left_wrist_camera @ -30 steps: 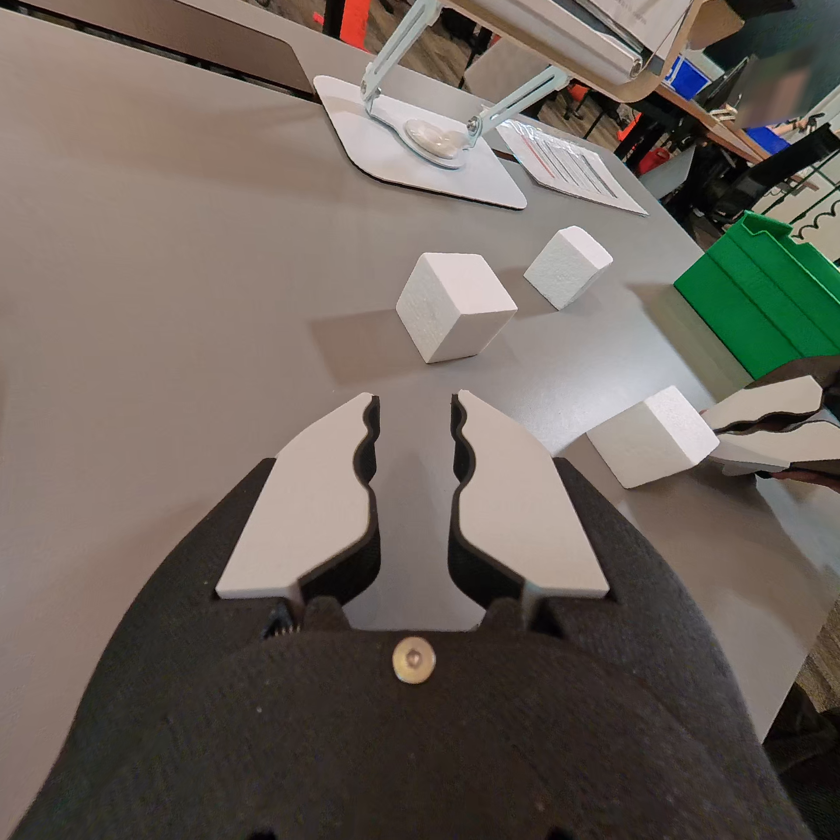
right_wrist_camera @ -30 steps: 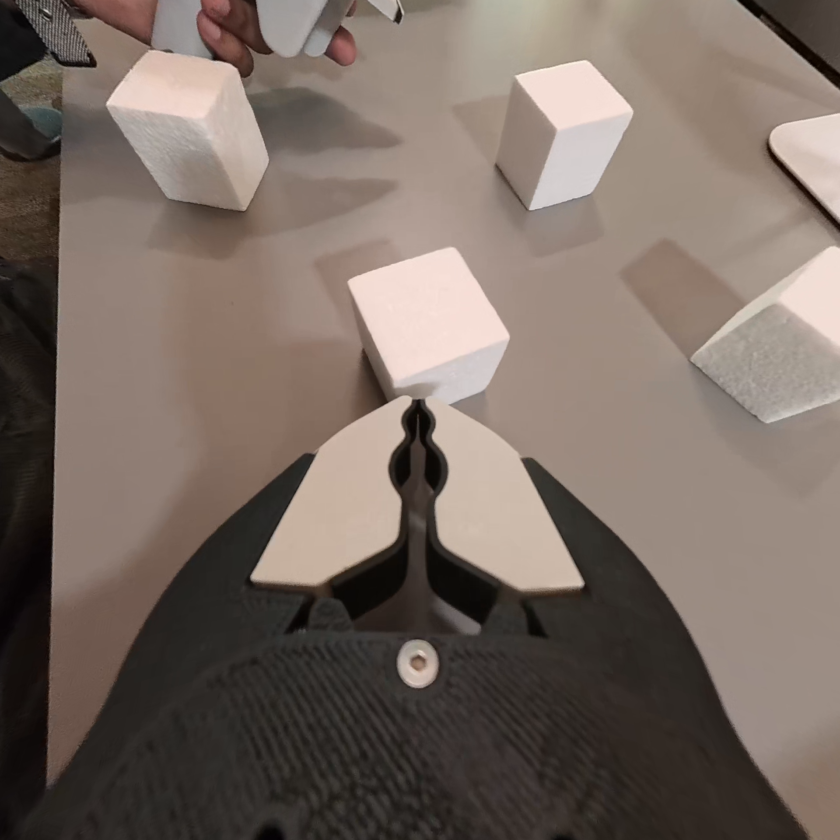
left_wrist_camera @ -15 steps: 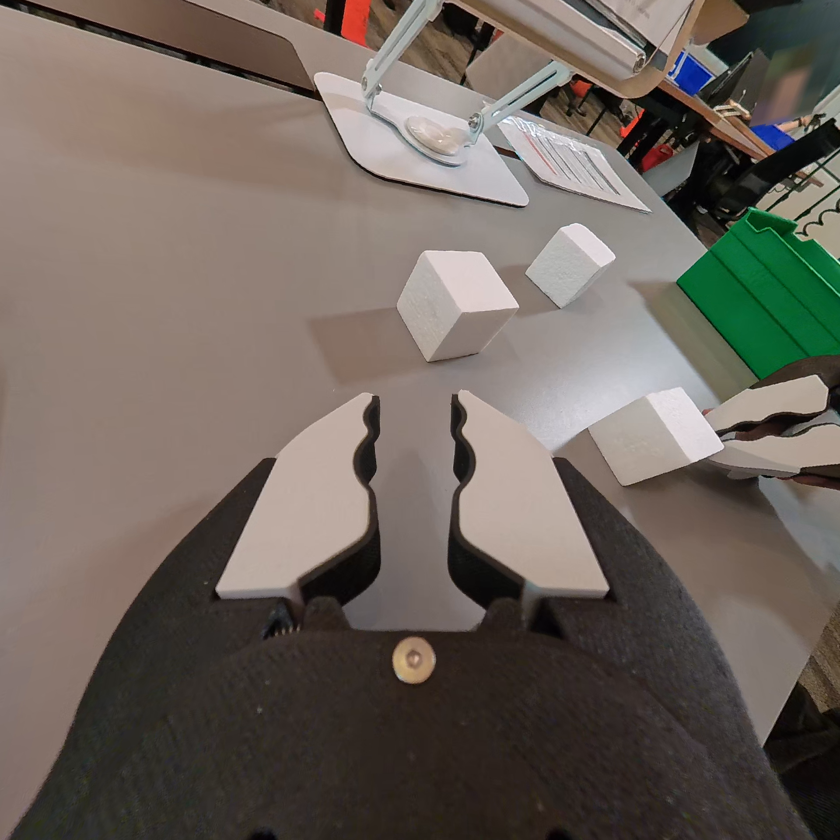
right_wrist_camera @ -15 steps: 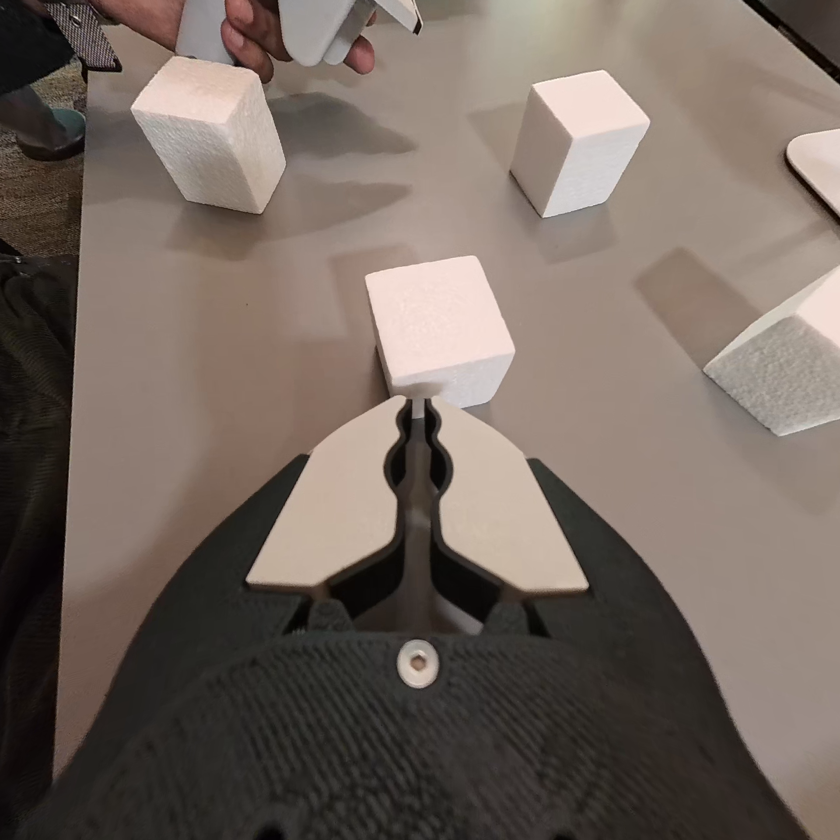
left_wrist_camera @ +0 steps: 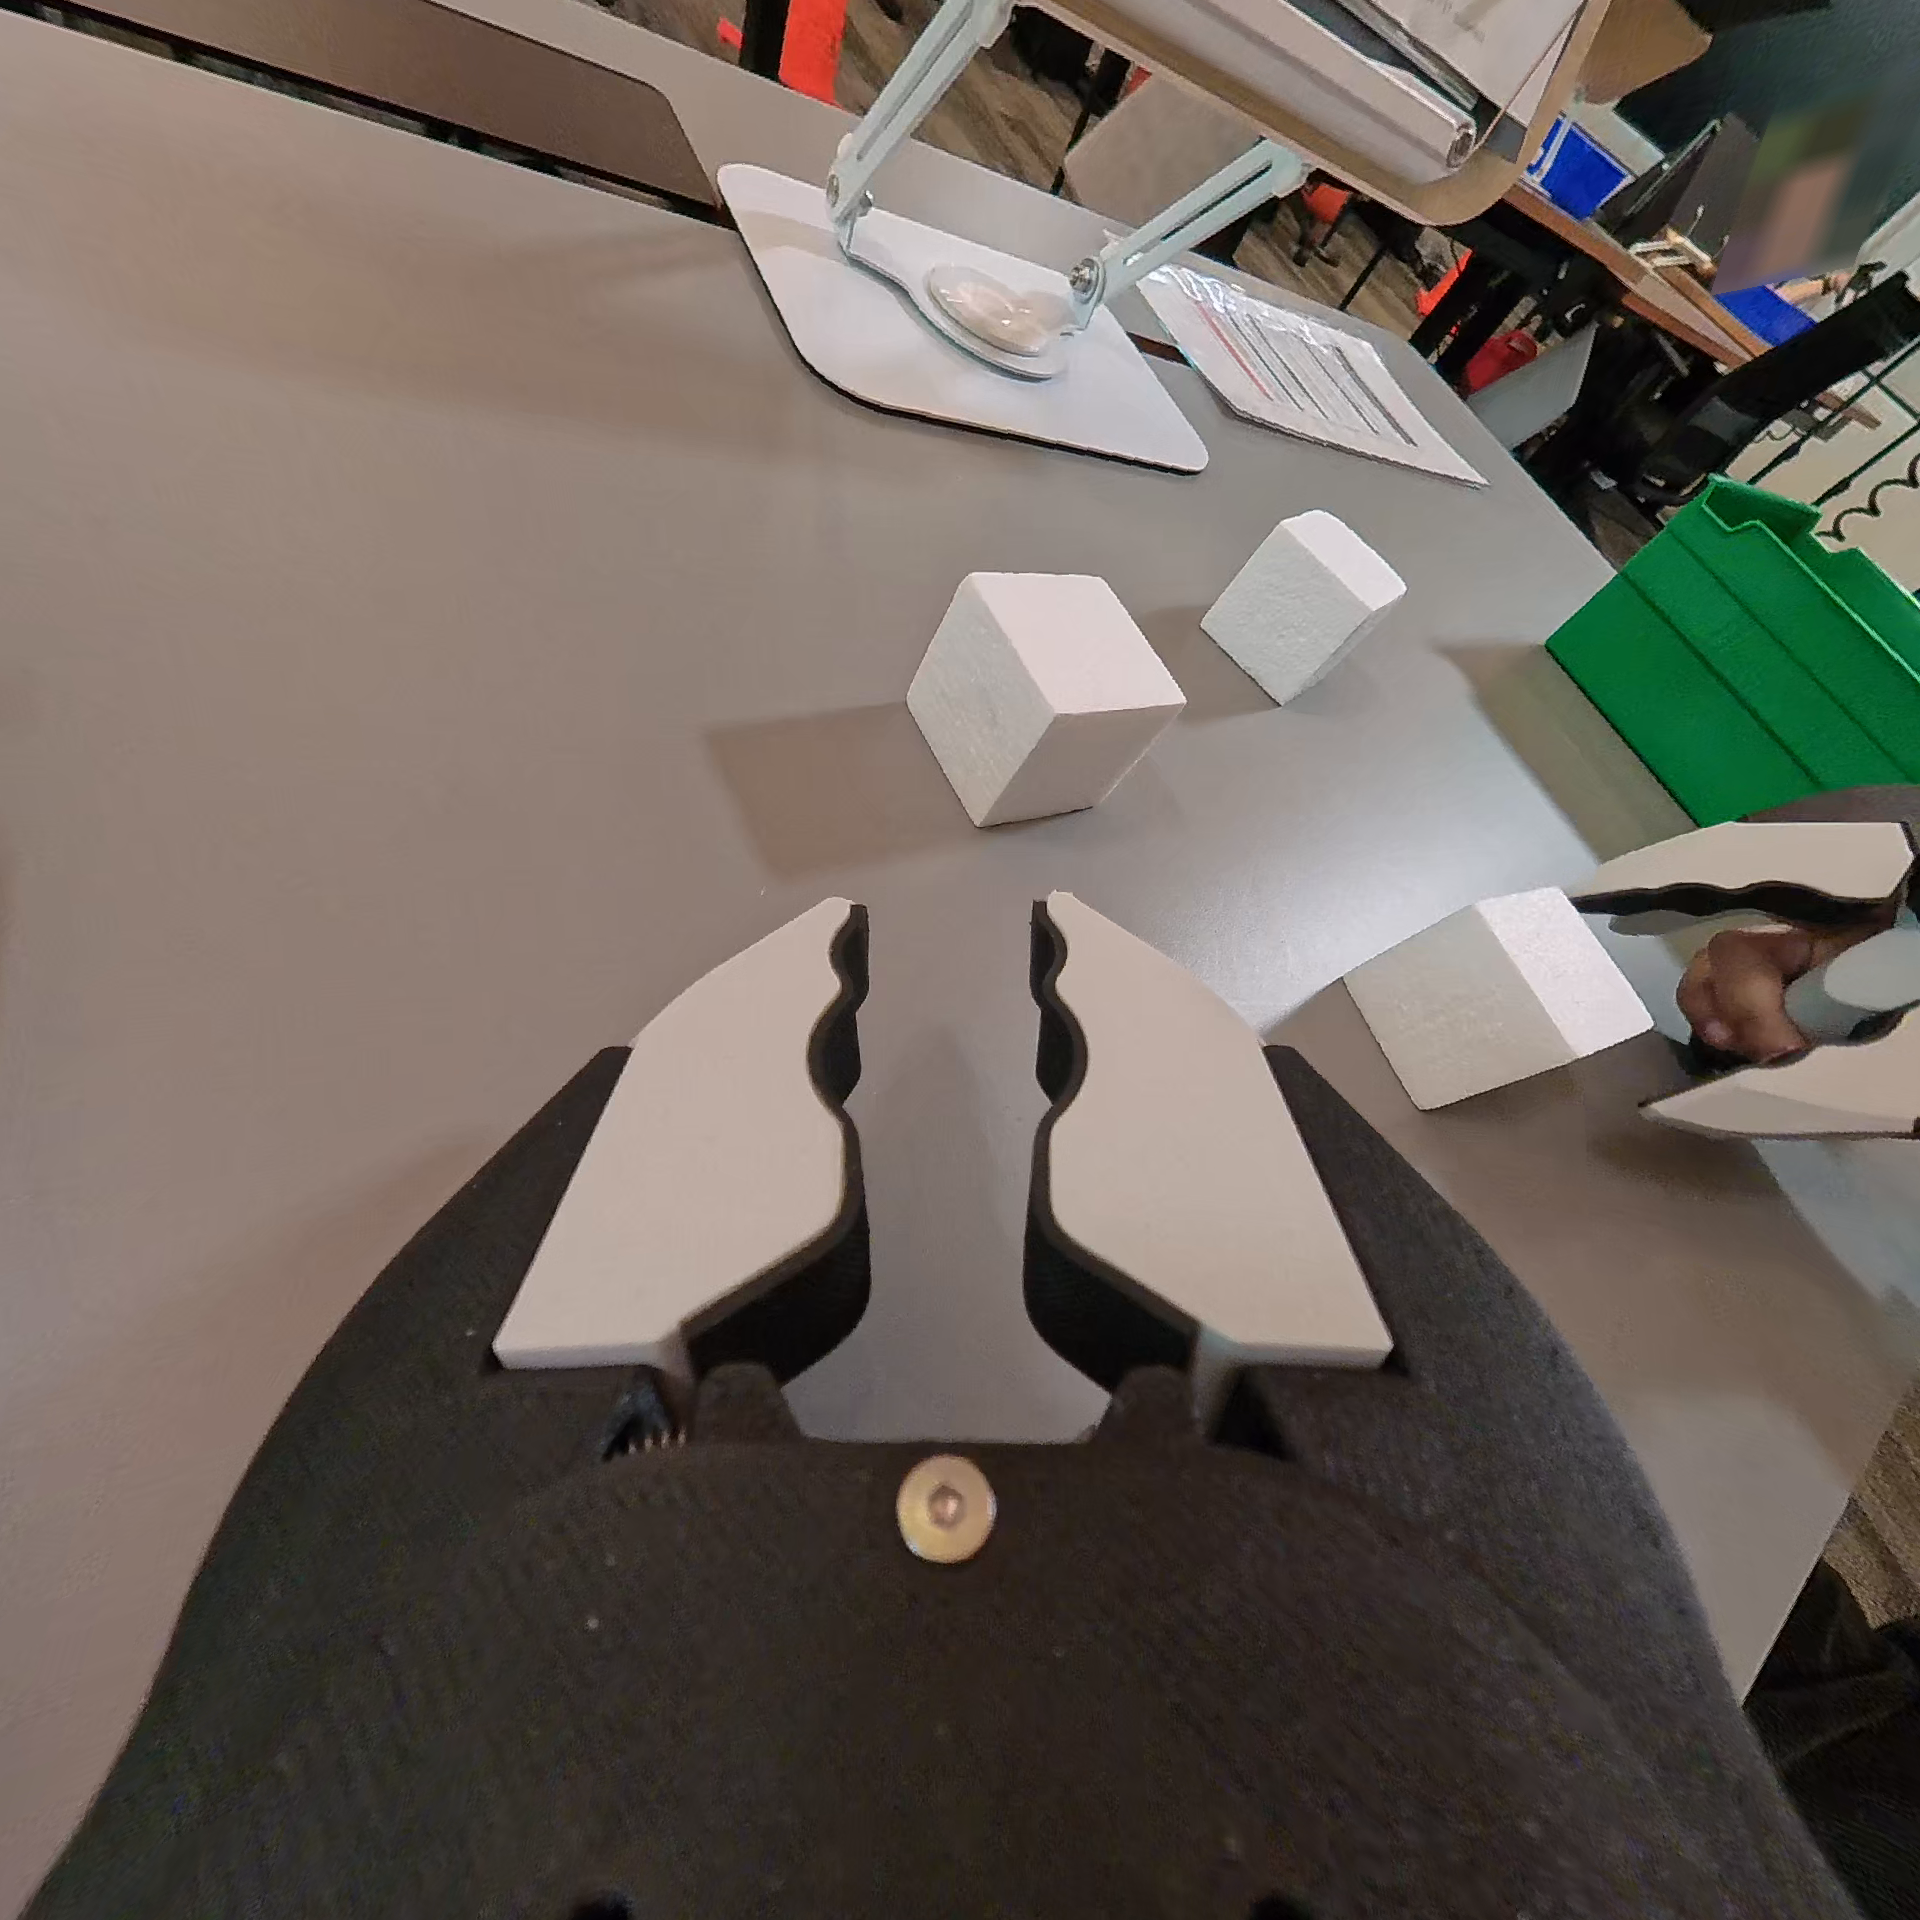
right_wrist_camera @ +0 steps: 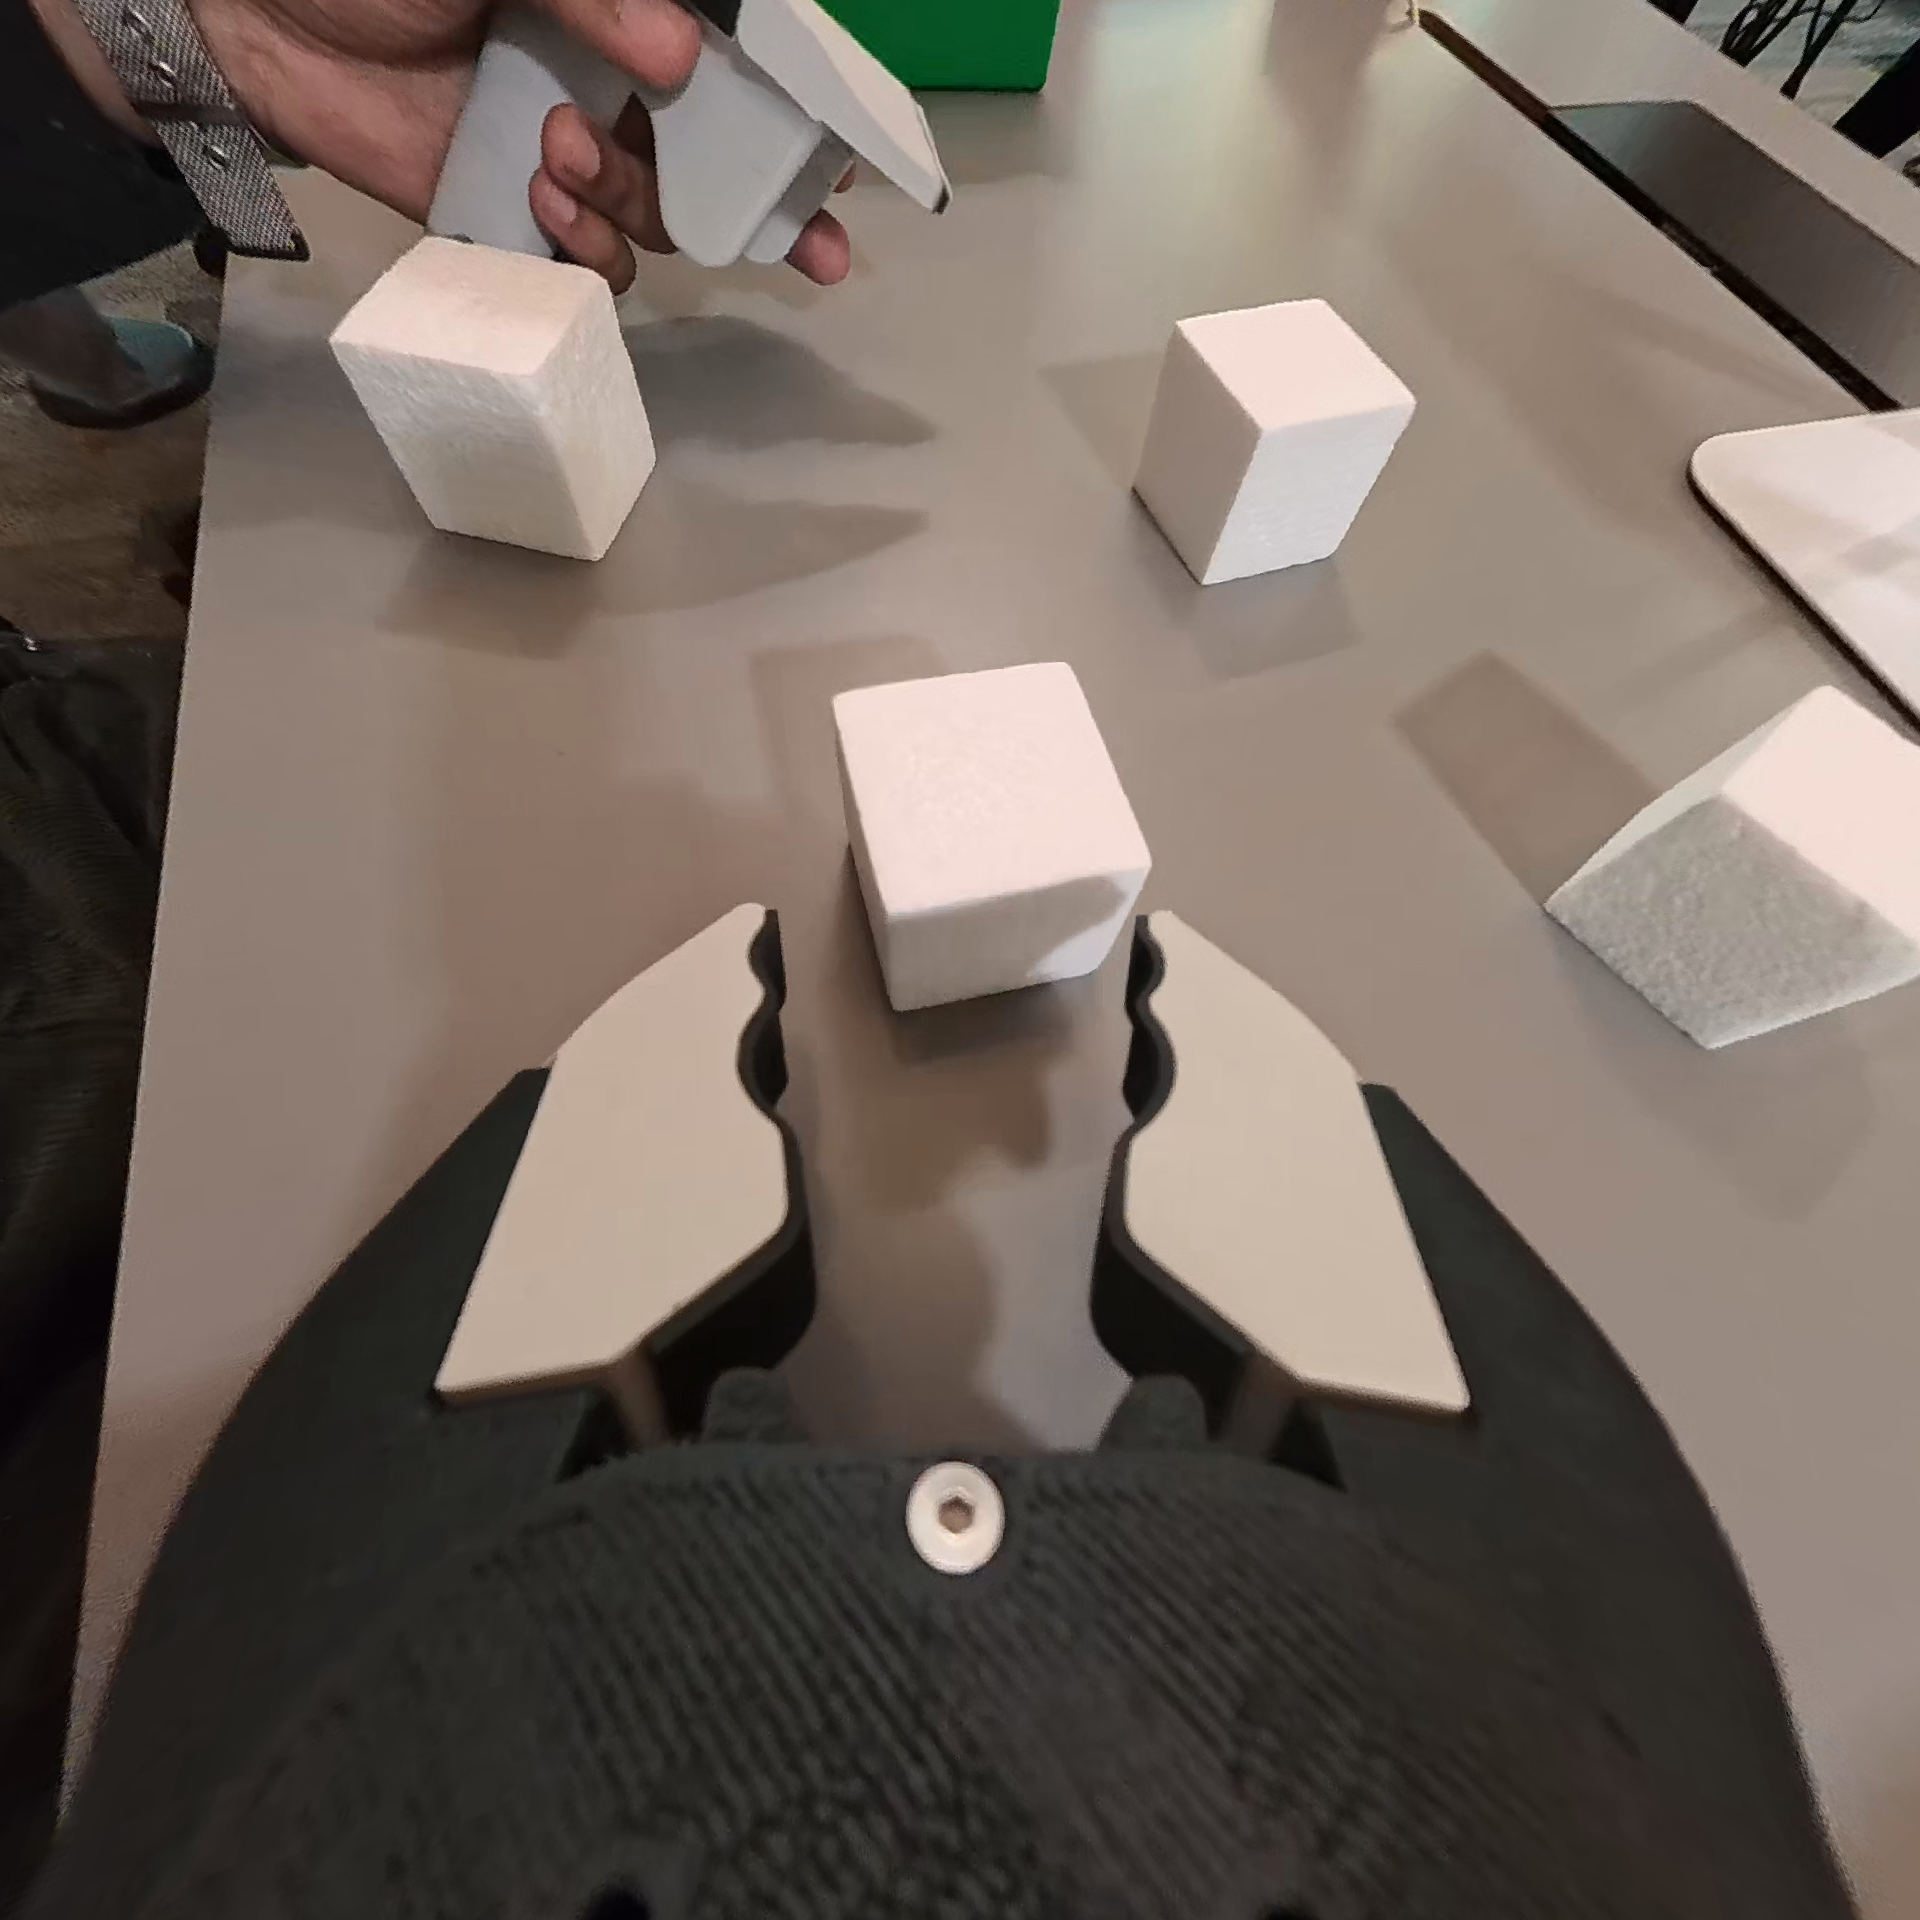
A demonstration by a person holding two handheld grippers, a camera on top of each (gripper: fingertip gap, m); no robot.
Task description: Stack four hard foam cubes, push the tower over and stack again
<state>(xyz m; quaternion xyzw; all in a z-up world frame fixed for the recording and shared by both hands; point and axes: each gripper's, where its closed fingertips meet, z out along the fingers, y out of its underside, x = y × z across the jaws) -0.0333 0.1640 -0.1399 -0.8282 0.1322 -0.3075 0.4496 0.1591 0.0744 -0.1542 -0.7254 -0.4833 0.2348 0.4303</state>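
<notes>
Several white foam cubes stand on a grey table (left_wrist_camera: 312, 623). My left gripper (left_wrist_camera: 948, 909) is partly open and empty, and hovers over bare table short of one cube (left_wrist_camera: 1044, 707). A second cube (left_wrist_camera: 1304, 603) lies beyond that one. My right gripper (right_wrist_camera: 956, 923) is wide open, with its tips on either side of the near face of a cube (right_wrist_camera: 987, 831), not touching it. That cube (left_wrist_camera: 1496, 997) and the right gripper (left_wrist_camera: 1621, 1008) also show at the right of the left wrist view. In the right wrist view a hand holds the left gripper (right_wrist_camera: 925, 177) above another cube (right_wrist_camera: 499, 405).
A green bin (left_wrist_camera: 1766, 675) stands at the table's right side. A white stand base (left_wrist_camera: 956, 332) and a laminated sheet (left_wrist_camera: 1309, 384) lie at the back. Two more cubes (right_wrist_camera: 1273, 436) (right_wrist_camera: 1766, 883) sit far and right in the right wrist view. The table edge (right_wrist_camera: 197, 623) runs along the left. Across from one pair of fingers to the other is roughly 20 cm.
My right gripper has gone from shut to wide open in front of the cube. My left gripper has stayed partly open and almost still.
</notes>
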